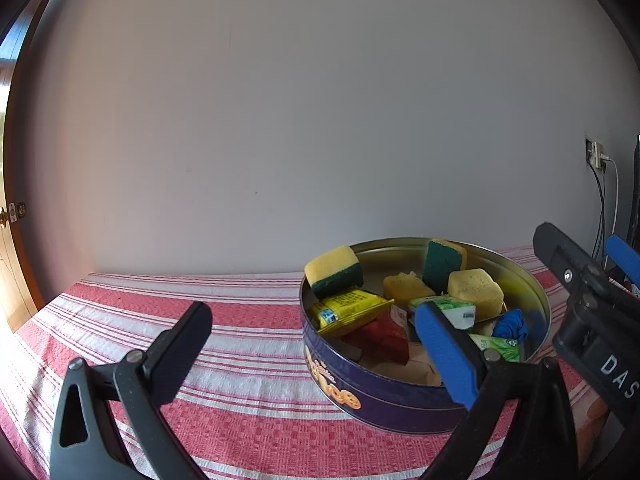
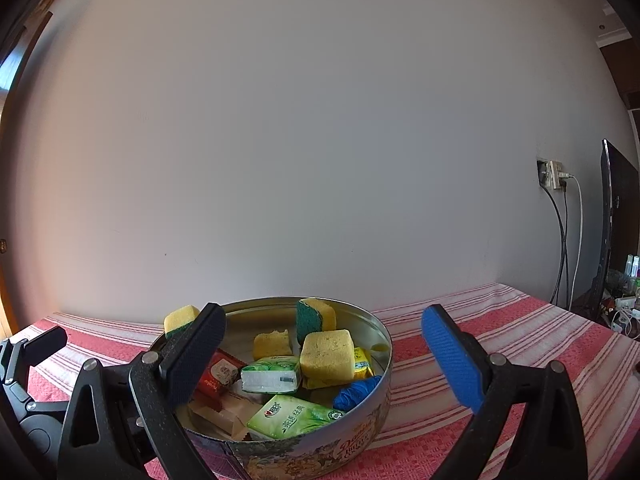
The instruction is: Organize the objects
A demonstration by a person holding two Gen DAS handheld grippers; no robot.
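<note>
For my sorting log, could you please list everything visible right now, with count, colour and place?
cookie tin: 1, blue, on tablecloth
sponges: 4, yellow, some green-backed, in tin, one on its rim
tissue packs: 2, green-white, in tin
yellow packet: 1, in tin
red packet: 1, in tin
blue cloth wad: 1, in tin
tablecloth: 1, red-white striped
left gripper: open, empty
right gripper: open, empty

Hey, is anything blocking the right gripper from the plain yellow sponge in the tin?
Nothing visible does. The right gripper is open above the tin, and the yellow sponge lies on top of the pile, uncovered.
</note>
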